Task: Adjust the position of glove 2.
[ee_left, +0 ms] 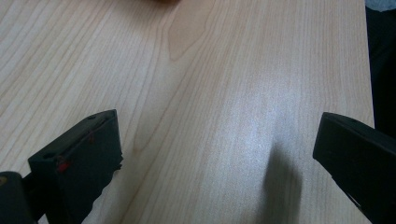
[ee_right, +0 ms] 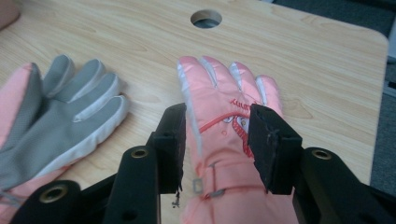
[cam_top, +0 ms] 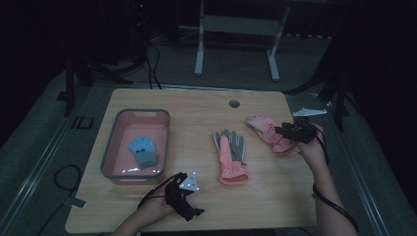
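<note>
A pink glove (cam_top: 268, 130) lies back up at the table's right. My right gripper (cam_top: 295, 132) is down over its cuff end. In the right gripper view the gripper (ee_right: 217, 140) stands open, one jaw on each side of the pink glove (ee_right: 224, 93) near its wrist strap, the cloth lying flat between them. A second pink glove (cam_top: 230, 155) with a grey palm lies palm up mid-table, and it is the grey-palmed glove (ee_right: 65, 116) to the left in that view. My left gripper (cam_top: 193, 212) rests near the front edge, open wide (ee_left: 215, 154) over bare wood.
A pink bin with a grey rim (cam_top: 110, 142) stands at the left and holds a blue-grey glove (cam_top: 142, 150). A round cable hole (cam_top: 234, 103) sits near the table's far edge. The floor beyond is dark, with a white desk frame (cam_top: 199, 59) behind.
</note>
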Tool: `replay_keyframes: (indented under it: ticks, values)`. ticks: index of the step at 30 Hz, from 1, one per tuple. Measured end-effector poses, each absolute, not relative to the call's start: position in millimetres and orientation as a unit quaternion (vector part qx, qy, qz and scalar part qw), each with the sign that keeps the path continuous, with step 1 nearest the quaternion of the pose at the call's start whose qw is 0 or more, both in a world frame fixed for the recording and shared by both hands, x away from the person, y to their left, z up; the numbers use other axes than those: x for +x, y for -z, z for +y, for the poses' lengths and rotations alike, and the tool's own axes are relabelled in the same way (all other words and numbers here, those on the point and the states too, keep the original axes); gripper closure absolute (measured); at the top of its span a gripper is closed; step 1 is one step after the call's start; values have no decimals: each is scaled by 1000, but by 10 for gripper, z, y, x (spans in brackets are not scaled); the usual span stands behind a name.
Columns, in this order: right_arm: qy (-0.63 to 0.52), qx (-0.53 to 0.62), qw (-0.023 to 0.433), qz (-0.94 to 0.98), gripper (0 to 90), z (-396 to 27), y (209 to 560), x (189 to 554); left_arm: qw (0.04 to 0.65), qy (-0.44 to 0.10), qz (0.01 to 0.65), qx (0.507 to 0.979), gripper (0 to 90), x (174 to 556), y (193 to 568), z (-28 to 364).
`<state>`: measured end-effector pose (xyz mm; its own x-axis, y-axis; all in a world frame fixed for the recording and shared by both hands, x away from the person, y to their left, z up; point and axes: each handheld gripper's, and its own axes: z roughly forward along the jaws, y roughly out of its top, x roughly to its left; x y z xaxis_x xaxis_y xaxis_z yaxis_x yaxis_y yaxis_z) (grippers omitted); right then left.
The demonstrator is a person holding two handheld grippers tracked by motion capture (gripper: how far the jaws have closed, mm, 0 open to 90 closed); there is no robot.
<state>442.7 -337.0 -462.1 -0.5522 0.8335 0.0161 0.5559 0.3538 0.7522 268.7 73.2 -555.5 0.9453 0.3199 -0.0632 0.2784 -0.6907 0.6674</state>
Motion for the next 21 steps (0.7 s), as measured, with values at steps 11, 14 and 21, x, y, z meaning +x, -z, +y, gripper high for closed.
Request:
replay_keyframes:
  ticks: [11,14,21]
  values:
    - [-337,442,158,816,578,-3377,4974,4766,360,-29,165,918,14,2693,5556,740]
    - [-317,444,149,825,594,-3368,5116,4811,359,-29,166,918,14,2691,5558,742]
    - [-323,441,150,824,675,-3385,5215,4821,357,-31,161,920,14,2691,5558,744]
